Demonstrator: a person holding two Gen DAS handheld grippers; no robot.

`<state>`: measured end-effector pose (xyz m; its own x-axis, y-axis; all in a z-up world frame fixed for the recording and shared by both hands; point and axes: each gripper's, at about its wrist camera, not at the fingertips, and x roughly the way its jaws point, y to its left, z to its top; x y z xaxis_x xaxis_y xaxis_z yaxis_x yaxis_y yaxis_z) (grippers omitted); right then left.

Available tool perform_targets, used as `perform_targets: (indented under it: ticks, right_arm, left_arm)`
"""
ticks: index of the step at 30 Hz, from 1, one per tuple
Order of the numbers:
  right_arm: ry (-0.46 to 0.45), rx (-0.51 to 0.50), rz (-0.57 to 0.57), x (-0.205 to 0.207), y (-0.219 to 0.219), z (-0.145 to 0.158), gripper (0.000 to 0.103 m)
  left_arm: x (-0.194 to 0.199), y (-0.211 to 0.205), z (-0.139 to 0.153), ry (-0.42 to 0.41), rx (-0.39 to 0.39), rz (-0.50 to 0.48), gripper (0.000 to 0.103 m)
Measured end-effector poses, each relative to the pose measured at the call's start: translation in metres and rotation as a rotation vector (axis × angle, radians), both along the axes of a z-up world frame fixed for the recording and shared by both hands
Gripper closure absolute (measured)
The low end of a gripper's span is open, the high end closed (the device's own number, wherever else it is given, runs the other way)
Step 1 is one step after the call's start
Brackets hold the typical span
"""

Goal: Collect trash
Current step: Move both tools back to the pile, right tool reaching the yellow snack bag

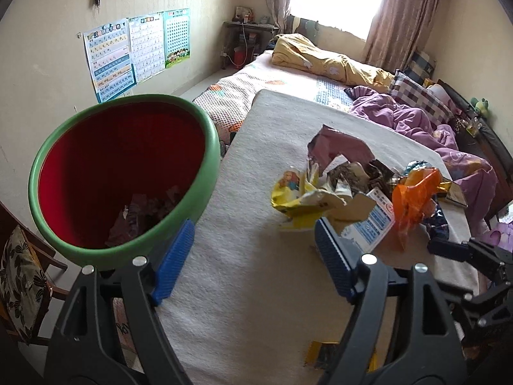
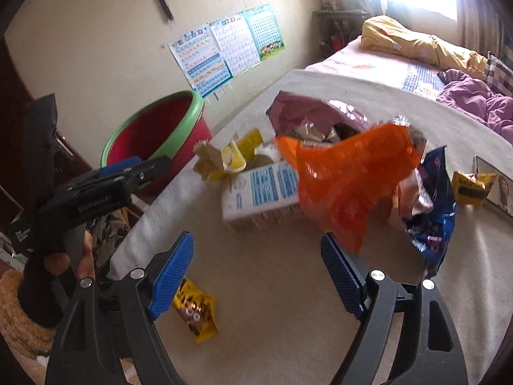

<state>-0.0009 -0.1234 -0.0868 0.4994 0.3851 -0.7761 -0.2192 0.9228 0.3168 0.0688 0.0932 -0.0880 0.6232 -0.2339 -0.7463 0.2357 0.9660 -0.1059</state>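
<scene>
The cream-covered surface (image 1: 263,256) fills the lower middle of both views, its left edge running beside the green-rimmed red bin (image 1: 121,173), which already holds some wrappers. The trash pile (image 1: 349,186) sits at centre right: a pink bag, yellow wrappers, a blue-and-white box (image 2: 259,189) and an orange wrapper (image 2: 346,179). Only the right wrist view shows the yellow snack packet (image 2: 195,314) at lower middle. Bare cloth lies before both tools: left tool (image 1: 253,263) wide and empty, right tool (image 2: 256,276) wide and empty.
</scene>
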Motion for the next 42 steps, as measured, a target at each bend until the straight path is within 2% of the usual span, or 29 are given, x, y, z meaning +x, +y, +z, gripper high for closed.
perform_targets:
  ticks: [6,10,12,15,16,21,24,26,31,33,36,42]
  right_arm:
    - [0.061,0.017,0.187,-0.018,0.030,-0.018,0.034]
    - [0.098,0.028,0.271,-0.013,0.046,-0.027,0.043]
    - [0.132,0.039,0.303,-0.009,0.051,-0.036,0.059]
    - [0.167,0.047,0.337,-0.009,0.057,-0.045,0.069]
    - [0.164,0.050,0.340,-0.011,0.057,-0.045,0.070]
    - [0.119,0.050,0.298,-0.012,0.043,-0.036,0.076]
    - [0.092,0.028,0.230,-0.012,0.026,-0.033,0.076]
    - [0.082,0.014,0.183,-0.011,0.014,-0.031,0.076]
    - [0.083,-0.001,0.107,-0.010,-0.008,-0.030,0.075]
    - [0.086,-0.003,0.092,-0.012,-0.015,-0.030,0.075]
    - [0.078,-0.011,0.078,-0.013,-0.022,-0.028,0.075]
    - [0.082,-0.019,0.047,-0.015,-0.037,-0.029,0.073]
  left_arm:
    - [-0.013,-0.004,-0.010,0.032,0.016,0.053,0.025]
    - [-0.020,-0.003,-0.009,0.034,0.014,0.086,0.025]
    - [-0.023,-0.002,-0.008,0.033,0.017,0.098,0.025]
    - [-0.025,-0.001,-0.007,0.034,0.019,0.113,0.025]
    - [-0.025,-0.002,-0.006,0.036,0.019,0.115,0.025]
    - [-0.020,-0.005,-0.004,0.046,0.009,0.107,0.025]
    - [-0.010,-0.014,0.010,0.008,0.003,0.078,0.024]
    - [0.004,-0.023,0.018,0.000,0.003,0.046,0.014]
    - [0.036,-0.045,0.029,-0.023,-0.006,-0.003,0.014]
    - [0.049,-0.054,0.020,0.011,0.003,-0.009,0.014]
    - [0.061,-0.054,0.000,0.107,-0.013,0.017,0.014]
    - [0.045,-0.048,-0.025,0.165,0.025,0.029,0.014]
